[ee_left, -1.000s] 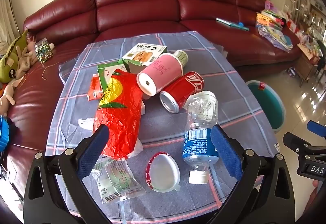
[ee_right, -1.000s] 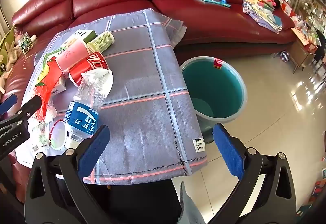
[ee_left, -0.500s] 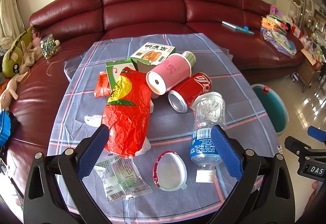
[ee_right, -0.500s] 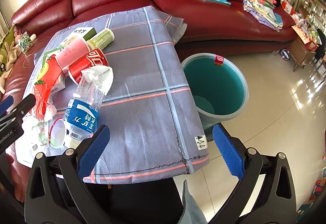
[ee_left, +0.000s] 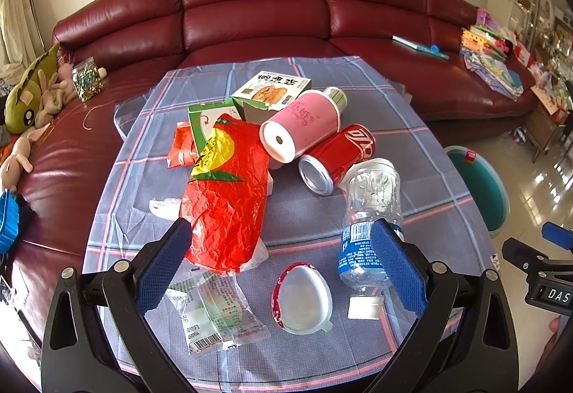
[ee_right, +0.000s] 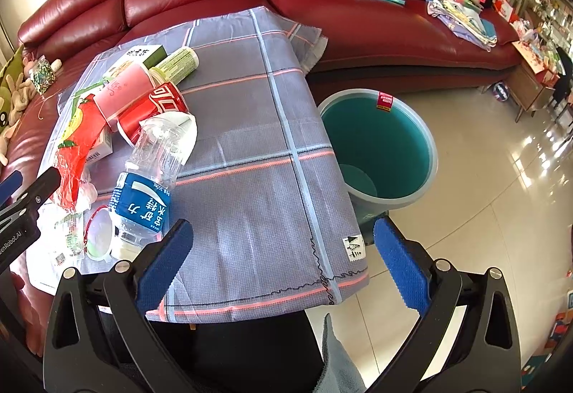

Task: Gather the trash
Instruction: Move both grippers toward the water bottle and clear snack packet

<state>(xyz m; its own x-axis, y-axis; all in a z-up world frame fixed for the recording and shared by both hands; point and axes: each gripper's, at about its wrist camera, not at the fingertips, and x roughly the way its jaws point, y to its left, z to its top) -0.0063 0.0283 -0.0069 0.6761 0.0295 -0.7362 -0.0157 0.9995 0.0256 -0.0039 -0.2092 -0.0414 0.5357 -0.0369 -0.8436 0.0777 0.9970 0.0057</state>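
Left wrist view: left gripper [ee_left: 279, 260] hovers with fingers spread, empty, over litter on the cloth-covered counter [ee_left: 422, 149]. Nearest lie an oval plastic lid [ee_left: 302, 300] and a clear wrapper [ee_left: 218, 318]; next a ribbed bottle [ee_left: 369, 224] and crinkled red foil bag [ee_left: 227, 199]; beyond, a can [ee_left: 336, 156]. Nothing is collected. Right gripper [ee_right: 279, 264], likewise spread, faces the teal bin [ee_right: 386, 146] on the floor beside the counter. Next, probably: descend, pinch one piece.

Crumpled red foil wrapper [ee_left: 225, 192], pink paper cup [ee_left: 301, 124], red soda can [ee_left: 336, 153], clear plastic bottle [ee_left: 369, 224]: all lying clustered on surface; teal bin [ee_right: 379, 142] beside, upright.
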